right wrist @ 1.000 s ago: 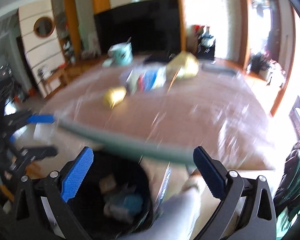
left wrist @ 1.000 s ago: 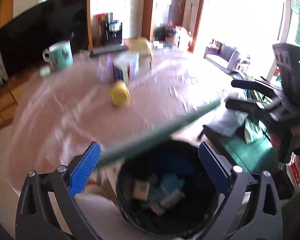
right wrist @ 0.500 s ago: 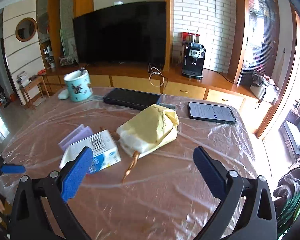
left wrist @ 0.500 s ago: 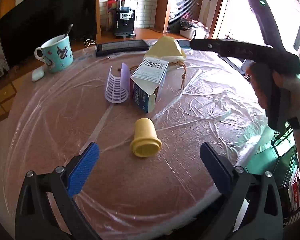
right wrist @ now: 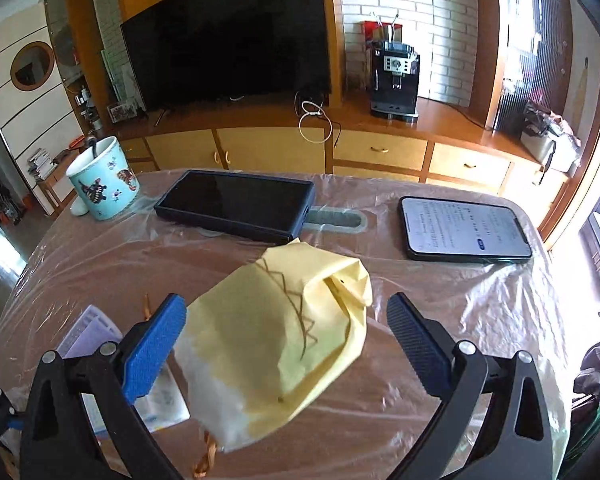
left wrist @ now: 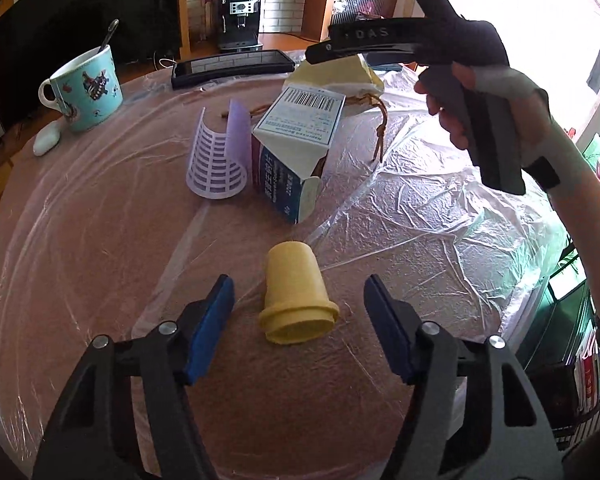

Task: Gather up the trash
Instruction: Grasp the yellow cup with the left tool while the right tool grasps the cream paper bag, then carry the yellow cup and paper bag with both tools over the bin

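A small yellow plastic cup [left wrist: 296,296] lies on its side on the plastic-covered table [left wrist: 80,248]. My left gripper [left wrist: 300,320] is open with its fingers on either side of the cup, not touching it. A crumpled yellow paper bag [right wrist: 284,336] with a brown string handle lies further back; it also shows in the left wrist view [left wrist: 340,76]. My right gripper [right wrist: 288,344] is open around the bag, just above it. A blue and white carton [left wrist: 296,148] and a white ribbed plastic piece [left wrist: 218,160] lie between the cup and the bag.
A turquoise mug [right wrist: 102,180] with a spoon stands at the table's back left. A dark tablet [right wrist: 236,204] and a lit phone [right wrist: 466,234] lie along the far edge. A small white object [left wrist: 46,140] lies beside the mug. A TV and cabinets stand behind the table.
Both grippers swung up from over the black trash bin to the table. The left gripper has closed in on the yellow cup, the right on the paper bag.
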